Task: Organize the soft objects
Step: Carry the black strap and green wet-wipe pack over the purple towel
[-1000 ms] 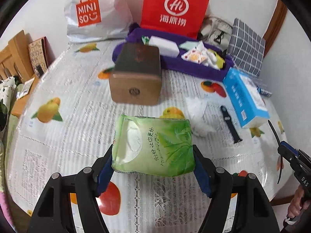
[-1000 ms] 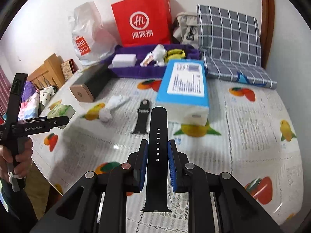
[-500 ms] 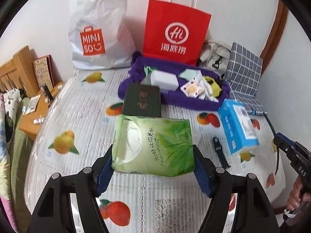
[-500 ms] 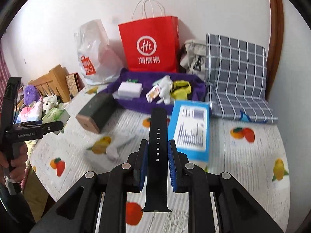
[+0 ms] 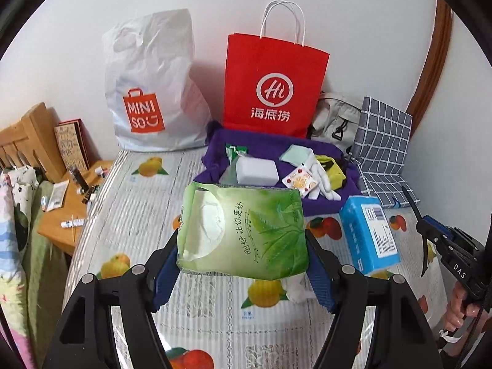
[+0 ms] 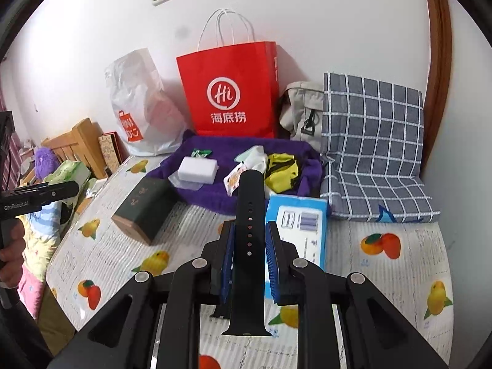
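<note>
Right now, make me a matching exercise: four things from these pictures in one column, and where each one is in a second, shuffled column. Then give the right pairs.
Things:
1. green tissue pack
2. black watch strap
3. white sponge block
4. blue box

Places:
A. lying on the fruit-print tablecloth
B. held in the right gripper
C. in the purple tray
D. held in the left gripper

Pairs: 1-D, 2-B, 3-C, 4-A
</note>
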### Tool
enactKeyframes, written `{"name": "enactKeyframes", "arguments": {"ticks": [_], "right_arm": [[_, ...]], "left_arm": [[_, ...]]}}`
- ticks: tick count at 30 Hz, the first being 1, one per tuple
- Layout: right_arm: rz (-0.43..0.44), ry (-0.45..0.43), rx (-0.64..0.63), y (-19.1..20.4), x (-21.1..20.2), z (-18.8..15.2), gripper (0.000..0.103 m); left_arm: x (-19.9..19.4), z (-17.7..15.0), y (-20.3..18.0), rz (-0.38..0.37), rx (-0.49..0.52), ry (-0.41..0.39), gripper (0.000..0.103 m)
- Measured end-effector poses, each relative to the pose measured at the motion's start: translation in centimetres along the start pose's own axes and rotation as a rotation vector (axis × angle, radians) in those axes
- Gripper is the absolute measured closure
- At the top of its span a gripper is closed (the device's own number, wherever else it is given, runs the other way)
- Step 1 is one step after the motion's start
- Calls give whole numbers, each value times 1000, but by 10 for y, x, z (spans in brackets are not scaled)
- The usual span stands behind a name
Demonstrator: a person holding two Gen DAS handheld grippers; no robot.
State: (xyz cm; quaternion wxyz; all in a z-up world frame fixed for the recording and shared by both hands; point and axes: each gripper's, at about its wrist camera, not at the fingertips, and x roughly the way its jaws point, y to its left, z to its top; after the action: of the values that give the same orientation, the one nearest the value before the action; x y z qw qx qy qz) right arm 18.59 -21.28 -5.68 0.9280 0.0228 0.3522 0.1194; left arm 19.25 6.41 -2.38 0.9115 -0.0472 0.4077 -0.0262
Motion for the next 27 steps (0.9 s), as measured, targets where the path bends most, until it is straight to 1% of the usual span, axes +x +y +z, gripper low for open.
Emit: {"name": "enactKeyframes", "arguments": {"ticks": [13,19,23,27], "right_arm": [[-15,-25,38,-17,21,45,83],[-5,-24,27,-16,35,65,83],[17,-18,18,-14,47,80,83],[16,-19,13,-14,58,92,83]], "left_arm": [[26,39,-21,5,28,0,32],[39,49,-25,-1,16,7,32],[55,58,-28,-4,8,25,32],[68,67,-29,-2,13,31,32]]}}
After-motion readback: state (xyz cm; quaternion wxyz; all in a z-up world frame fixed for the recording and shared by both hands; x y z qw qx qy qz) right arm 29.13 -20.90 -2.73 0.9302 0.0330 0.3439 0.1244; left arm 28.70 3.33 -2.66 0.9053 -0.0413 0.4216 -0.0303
